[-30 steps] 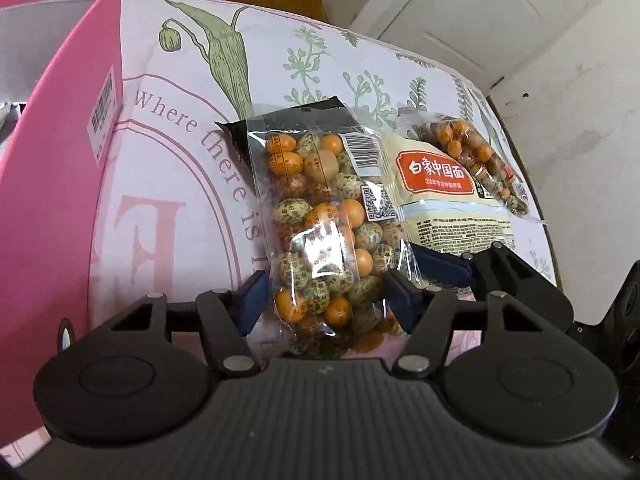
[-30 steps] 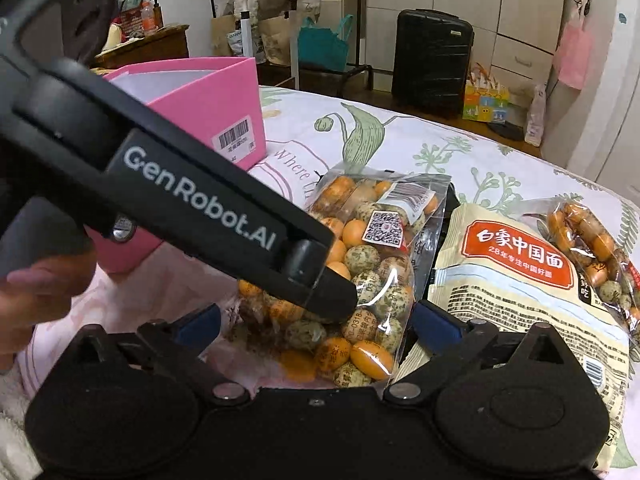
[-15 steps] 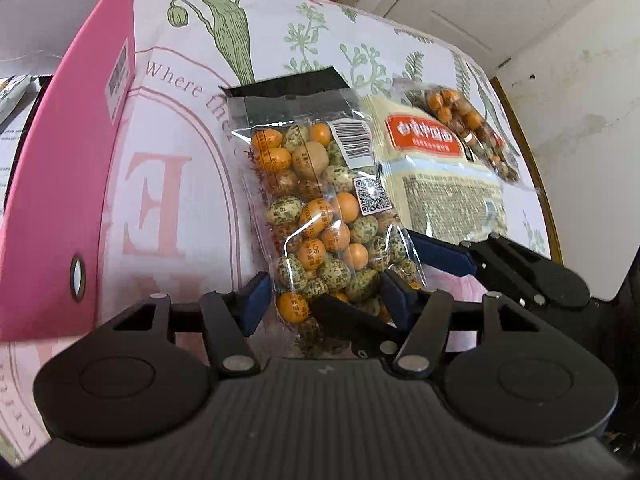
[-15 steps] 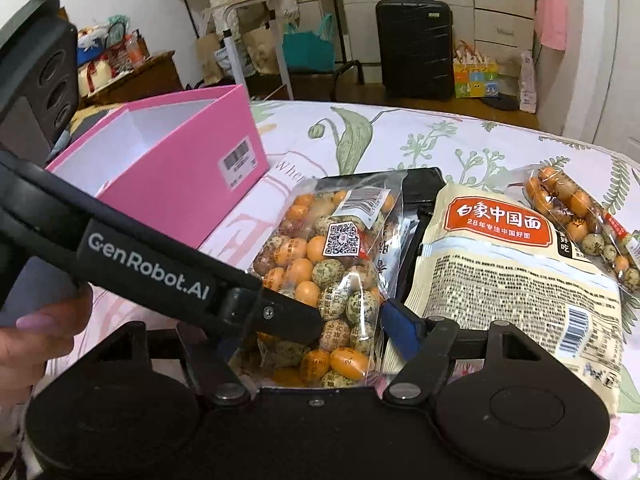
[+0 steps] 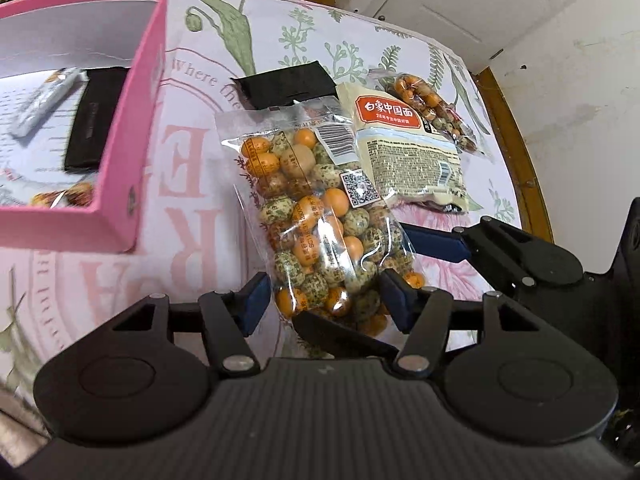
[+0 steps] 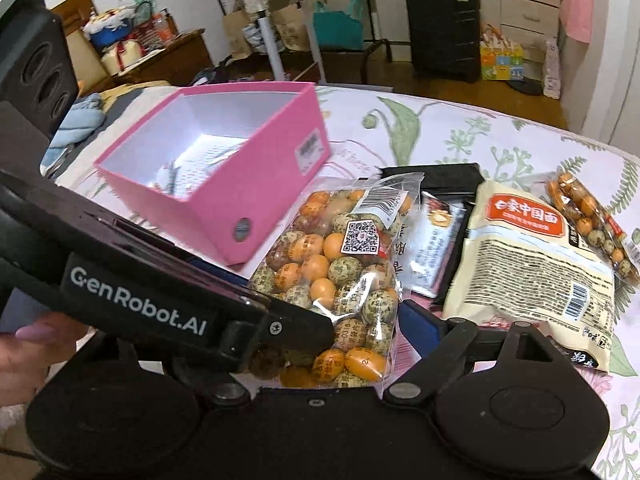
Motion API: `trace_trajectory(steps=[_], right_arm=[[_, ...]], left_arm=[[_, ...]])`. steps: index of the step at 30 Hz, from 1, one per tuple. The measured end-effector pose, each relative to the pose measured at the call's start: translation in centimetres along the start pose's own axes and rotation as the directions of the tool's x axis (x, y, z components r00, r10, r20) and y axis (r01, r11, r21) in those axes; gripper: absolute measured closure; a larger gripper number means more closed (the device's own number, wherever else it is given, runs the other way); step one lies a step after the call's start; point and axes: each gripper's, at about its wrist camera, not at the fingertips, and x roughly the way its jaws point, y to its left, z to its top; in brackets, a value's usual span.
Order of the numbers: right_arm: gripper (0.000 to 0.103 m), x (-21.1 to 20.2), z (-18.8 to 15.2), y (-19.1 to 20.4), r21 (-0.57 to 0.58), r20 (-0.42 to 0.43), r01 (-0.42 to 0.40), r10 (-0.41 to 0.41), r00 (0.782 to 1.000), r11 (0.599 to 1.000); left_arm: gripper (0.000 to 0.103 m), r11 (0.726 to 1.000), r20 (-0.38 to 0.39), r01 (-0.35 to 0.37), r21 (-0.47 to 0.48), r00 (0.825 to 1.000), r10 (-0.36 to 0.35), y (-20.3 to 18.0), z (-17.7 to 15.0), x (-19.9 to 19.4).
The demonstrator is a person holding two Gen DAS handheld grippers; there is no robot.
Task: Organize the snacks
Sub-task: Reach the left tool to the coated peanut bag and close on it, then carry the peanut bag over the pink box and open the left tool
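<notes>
**Bag of sweets hanging right of the pink box**

The left tool (image 5: 324, 300) is clamping the near end of the bag of sweets (image 5: 320, 216), its long axis running away from the tool. The pink box (image 5: 132, 168) is sitting just left. The right tool (image 6: 320, 344) is standing apart around the same bag, having just been opening wider.

Two egg bags (image 5: 320, 220) (image 5: 432, 112); one noodle packet (image 5: 408, 152); one pink box (image 5: 132, 160); two tools (image 5: 324, 300) (image 6: 340, 340).

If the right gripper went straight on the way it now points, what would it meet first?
Probably the bag of speckled eggs, already between the right gripper's fingers; beyond it lies the tablecloth.
</notes>
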Motion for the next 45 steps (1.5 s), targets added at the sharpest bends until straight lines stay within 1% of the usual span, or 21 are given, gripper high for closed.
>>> trace_trajectory(steps=[7, 10, 15, 19, 21, 23, 27, 30, 34, 37, 39, 41, 43, 45], right_arm=[[0.011, -1.4, 0.7, 3.3, -0.046, -0.021, -0.037, 0.036, 0.999, 0.998], [0.012, -1.4, 1.2, 4.3, -0.06, -0.027, -0.06, 0.058, 0.998, 0.996], [0.013, -1.9, 2.1, 6.0, -0.103, 0.003, -0.076, 0.076, 0.997, 0.992], [0.017, -2.2, 3.8, 7.6, -0.148, 0.041, -0.098, 0.105, 0.994, 0.984], [0.018, -1.8, 5.2, 8.3, -0.179, 0.06, -0.119, 0.131, 0.99, 0.977], [0.022, -0.9, 6.7, 8.8, -0.211, 0.068, -0.13, 0.147, 0.987, 0.969], [0.026, 2.5, 9.8, 9.9, -0.309, 0.071, -0.133, 0.162, 0.984, 0.942], [0.028, 5.0, 12.2, 10.3, -0.375, 0.075, -0.145, 0.186, 0.98, 0.916], [0.028, 8.0, 14.7, 10.0, -0.421, 0.055, -0.194, 0.238, 0.97, 0.886], [0.028, 10.5, 15.8, 9.5, -0.436, 0.018, -0.234, 0.268, 0.963, 0.869], [0.028, 12.0, 16.2, 9.1, -0.434, -0.012, -0.266, 0.29, 0.957, 0.86], [0.028, 12.9, 16.2, 8.7, -0.453, -0.037, -0.288, 0.305, 0.952, 0.844], [0.028, 13.6, 16.4, 8.6, -0.477, -0.054, -0.298, 0.31, 0.949, 0.827], [0.028, 14.3, 16.7, 8.5, -0.485, -0.064, -0.299, 0.307, 0.95, 0.822]], left_arm=[[0.044, 1.0, 0.021, -0.024, -0.005, 0.999, 0.024, 0.9, -1.5, -3.8], [0.044, 0.999, 0.049, -0.046, -0.008, 0.998, 0.046, 1.3, -2.0, -5.3], [0.044, 0.998, 0.096, -0.057, -0.02, 0.994, 0.059, 2.2, -2.3, -7.5], [0.044, 0.998, 0.145, -0.06, -0.034, 0.987, 0.065, 3.7, -2.0, -10.0], [0.044, 0.996, 0.179, -0.065, -0.054, 0.981, 0.074, 4.8, -1.6, -11.2], [0.044, 0.993, 0.214, -0.065, -0.099, 0.973, 0.085, 6.4, -1.1, -11.8], [0.044, 0.978, 0.274, -0.117, -0.173, 0.948, 0.161, 9.3, 0.6, -11.7], [0.044, 0.962, 0.309, -0.114, -0.248, 0.932, 0.191, 11.9, 2.2, -11.5], [0.044, 0.939, 0.311, -0.12, -0.321, 0.923, 0.225, 14.5, 4.5, -10.6], [0.044, 0.92, 0.288, -0.142, -0.365, 0.923, 0.257, 15.9, 5.8, -9.0], [0.043, 0.905, 0.264, -0.153, -0.397, 0.926, 0.272, 16.8, 6.3, -8.2], [0.043, 0.89, 0.238, -0.146, -0.431, 0.933, 0.268, 17.8, 6.6, -7.3], [0.042, 0.878, 0.221, -0.124, -0.462, 0.943, 0.25, 18.7, 6.7, -6.7], [0.042, 0.863, 0.21, -0.105, -0.494, 0.949, 0.236, 19.4, 7.0, -6.0]])
